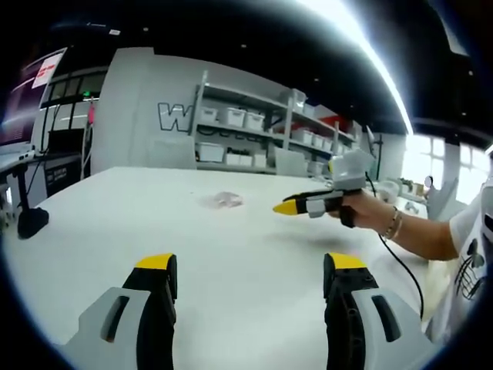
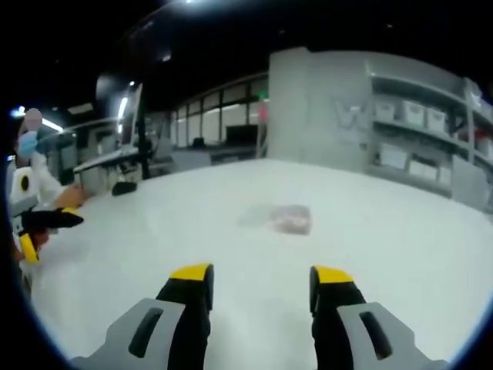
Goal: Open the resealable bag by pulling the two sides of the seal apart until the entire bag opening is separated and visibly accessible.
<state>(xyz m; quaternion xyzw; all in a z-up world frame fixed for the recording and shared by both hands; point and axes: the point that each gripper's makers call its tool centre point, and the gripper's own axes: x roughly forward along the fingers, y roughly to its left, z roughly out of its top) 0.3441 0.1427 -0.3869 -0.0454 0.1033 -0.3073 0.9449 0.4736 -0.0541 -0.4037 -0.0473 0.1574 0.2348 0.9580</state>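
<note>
The resealable bag (image 1: 223,200) lies flat on the white table (image 1: 231,254), just above centre in the left gripper view and near the middle of the right gripper view (image 2: 289,219), untouched. The left gripper (image 1: 250,266) rises from the frame's bottom, jaws spread and empty. The right gripper (image 2: 262,279) is likewise parted around nothing. A large grey "W" marks the wall (image 1: 173,117) beside shelves (image 1: 254,131) of white bins; other writing is unreadable.

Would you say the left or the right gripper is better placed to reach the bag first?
Probably the right gripper: its open jaws point almost straight at the bag. From the left gripper, the bag lies farther up the table.
</note>
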